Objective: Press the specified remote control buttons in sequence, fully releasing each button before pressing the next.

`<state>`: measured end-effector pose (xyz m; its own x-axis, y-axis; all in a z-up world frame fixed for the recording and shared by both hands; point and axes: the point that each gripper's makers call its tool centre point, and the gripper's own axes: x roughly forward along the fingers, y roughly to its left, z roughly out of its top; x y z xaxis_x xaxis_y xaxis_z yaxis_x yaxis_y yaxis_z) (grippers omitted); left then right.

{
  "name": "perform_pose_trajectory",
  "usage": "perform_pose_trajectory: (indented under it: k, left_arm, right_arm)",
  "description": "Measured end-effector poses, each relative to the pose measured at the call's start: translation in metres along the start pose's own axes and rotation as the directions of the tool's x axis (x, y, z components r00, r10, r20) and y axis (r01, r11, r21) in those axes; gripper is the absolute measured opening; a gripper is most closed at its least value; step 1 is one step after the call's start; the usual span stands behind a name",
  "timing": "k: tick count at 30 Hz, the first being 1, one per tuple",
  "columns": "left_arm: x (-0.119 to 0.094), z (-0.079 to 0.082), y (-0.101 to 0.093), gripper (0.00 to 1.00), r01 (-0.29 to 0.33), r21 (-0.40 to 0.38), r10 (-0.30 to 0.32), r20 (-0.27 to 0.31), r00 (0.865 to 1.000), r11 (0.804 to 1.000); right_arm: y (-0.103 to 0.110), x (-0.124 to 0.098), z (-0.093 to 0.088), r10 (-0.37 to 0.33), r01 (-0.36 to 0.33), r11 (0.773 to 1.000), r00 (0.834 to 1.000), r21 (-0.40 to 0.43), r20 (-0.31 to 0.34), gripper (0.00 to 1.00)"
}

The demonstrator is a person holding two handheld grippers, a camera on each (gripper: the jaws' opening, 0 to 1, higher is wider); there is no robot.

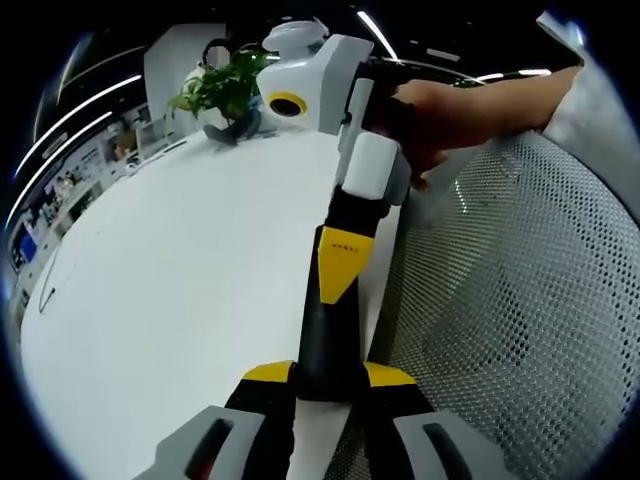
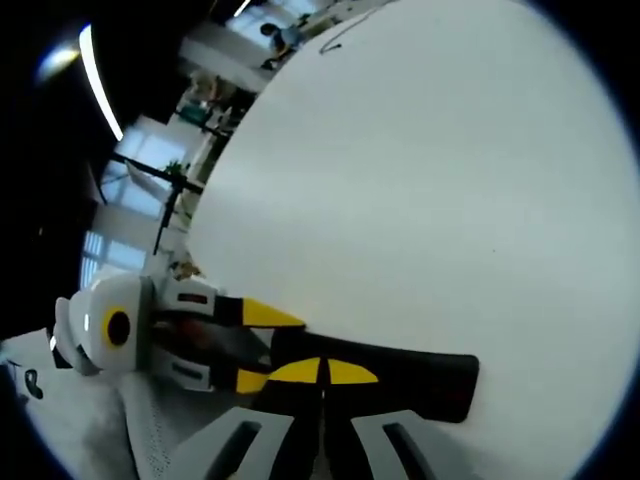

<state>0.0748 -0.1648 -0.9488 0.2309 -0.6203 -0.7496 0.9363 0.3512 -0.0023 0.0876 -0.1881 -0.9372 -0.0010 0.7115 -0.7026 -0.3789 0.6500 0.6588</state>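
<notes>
A black remote [image 1: 328, 340] sticks out over the white table [image 1: 180, 260], with my left gripper [image 1: 330, 375] shut on its near end, a yellow-tipped jaw on each side. My right gripper [image 1: 343, 265], held by a person's hand [image 1: 450, 110], comes down from the upper right with its jaws together and its yellow tip on the remote's far part. In the right gripper view the remote [image 2: 420, 385] lies across, my right gripper [image 2: 322, 372] is shut with its tips against it, and the left gripper [image 2: 262, 348] clamps its left end. The buttons are hidden.
A potted green plant [image 1: 225, 90] stands at the table's far edge. A grey mesh chair [image 1: 520, 300] is beside the table on the right, and its mesh [image 2: 100, 430] shows low left in the right gripper view. The bare tabletop [image 2: 430, 180] spreads beyond the remote.
</notes>
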Motion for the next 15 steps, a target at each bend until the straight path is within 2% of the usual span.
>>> perform_pose_trajectory:
  k: [3, 7, 12, 15]
  left_arm:
    - [0.0001, 0.0000, 0.0000, 0.24, 0.000, 0.001, 0.000, -0.001, 1.000, 1.000]
    - [0.0000, 0.0000, 0.0000, 0.24, -0.001, 0.002, 0.001, -0.002, 1.000, 1.000]
    - [-0.0002, 0.0002, -0.0003, 0.24, 0.001, 0.009, -0.001, 0.002, 1.000, 1.000]
    - [-0.0001, 0.0002, -0.0001, 0.24, 0.003, 0.011, -0.003, 0.005, 1.000, 1.000]
  right_arm:
    - [-0.0025, -0.0007, 0.0002, -0.006, 0.006, 1.000, 1.000, -0.010, 0.000, 0.00]
    - [-0.0057, -0.0032, 0.0002, 0.004, -0.004, 1.000, 1.000, 0.024, 0.002, 0.00]
    - [-0.0032, -0.0014, 0.0002, -0.028, 0.028, 1.000, 1.000, -0.003, -0.004, 0.00]
    - [-0.0024, -0.0013, 0.0000, -0.056, 0.055, 0.997, 0.998, -0.061, -0.007, 0.00]
